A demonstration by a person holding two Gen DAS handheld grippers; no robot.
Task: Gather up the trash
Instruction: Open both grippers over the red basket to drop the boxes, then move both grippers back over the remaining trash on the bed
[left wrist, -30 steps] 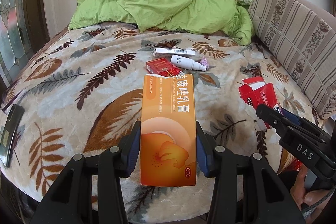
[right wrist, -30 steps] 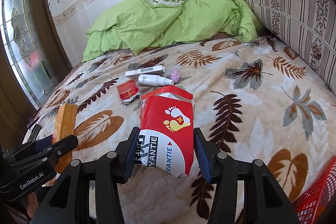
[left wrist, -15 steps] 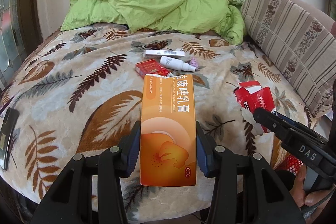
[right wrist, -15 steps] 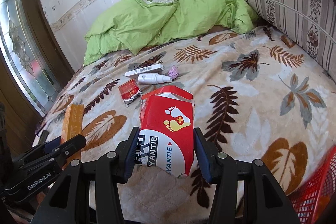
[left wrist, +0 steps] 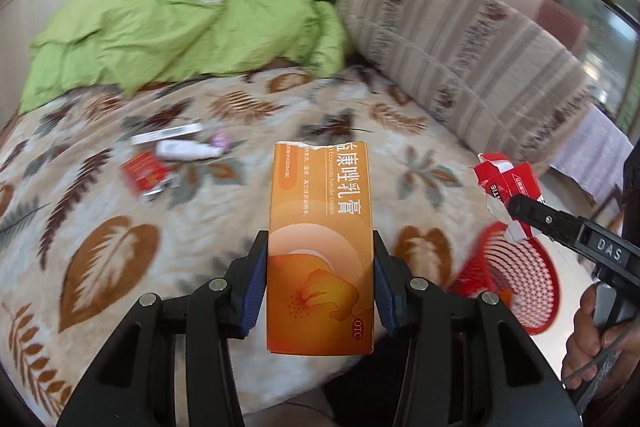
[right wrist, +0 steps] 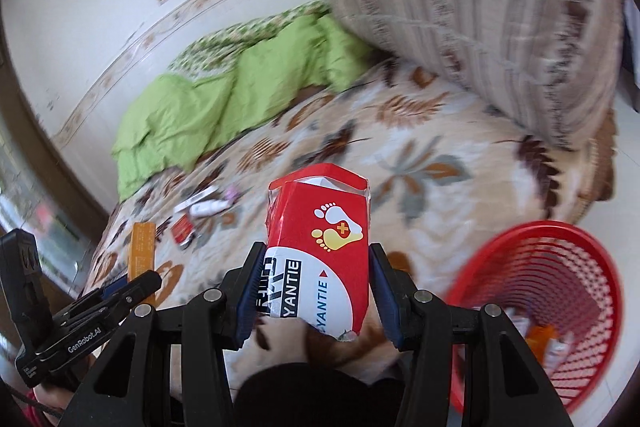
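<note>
An orange medicine box with a torn top sits between the blue pads of my left gripper, which is shut on it above the bed's near edge. My right gripper is shut on a torn red and white box marked with footprints; the left wrist view also shows that red box at the right. A red mesh basket stands on the floor beside the bed, low right of the right gripper, with some trash inside. It appears as the red basket in the left wrist view.
On the leaf-patterned blanket lie a small red pack, a white bottle, a white strip box and a pink scrap. A green quilt and a striped cushion fill the far side.
Both grippers, each still holding its box, swung to the right and rose a little. The red basket has come into view beside the bed. The views are blurred and tilted from the motion.
</note>
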